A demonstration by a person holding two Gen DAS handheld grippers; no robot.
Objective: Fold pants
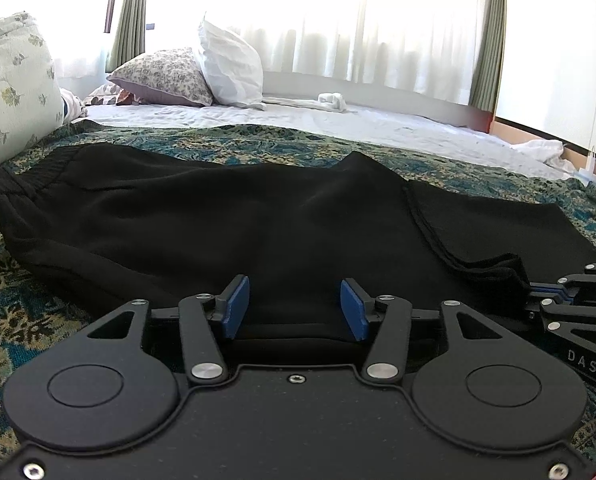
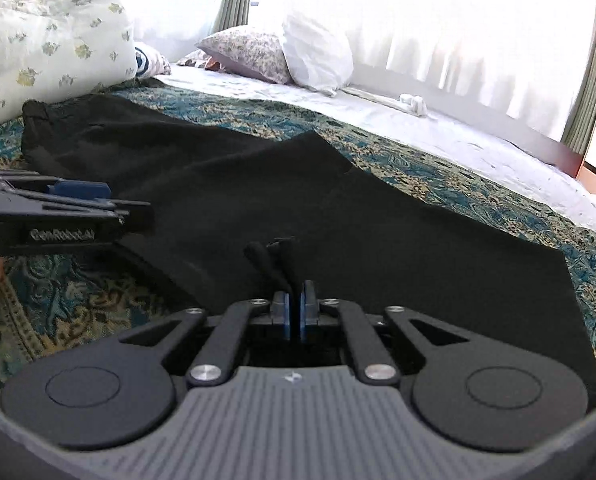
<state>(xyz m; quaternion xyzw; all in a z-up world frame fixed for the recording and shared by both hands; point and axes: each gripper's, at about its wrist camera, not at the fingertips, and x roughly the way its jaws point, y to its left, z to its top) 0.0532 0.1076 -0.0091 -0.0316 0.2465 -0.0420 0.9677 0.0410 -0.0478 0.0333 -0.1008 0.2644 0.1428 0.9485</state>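
Black pants (image 1: 217,216) lie spread on a teal patterned bedspread (image 1: 25,312), waistband at the far left, one part folded over at the right. My left gripper (image 1: 293,306) is open, its blue pads either side of the near pants edge. My right gripper (image 2: 294,304) is shut on a bunched fold of the pants (image 2: 378,240), which sticks up between its pads. The right gripper also shows at the right edge of the left wrist view (image 1: 546,294). The left gripper shows at the left of the right wrist view (image 2: 81,196).
A floral duvet roll (image 1: 9,80) lies at the far left. A patterned pillow (image 1: 161,76) and a white pillow (image 1: 229,68) stand at the back. White sheet (image 1: 338,120), a rolled white cloth (image 1: 332,101), curtains and bright windows lie beyond.
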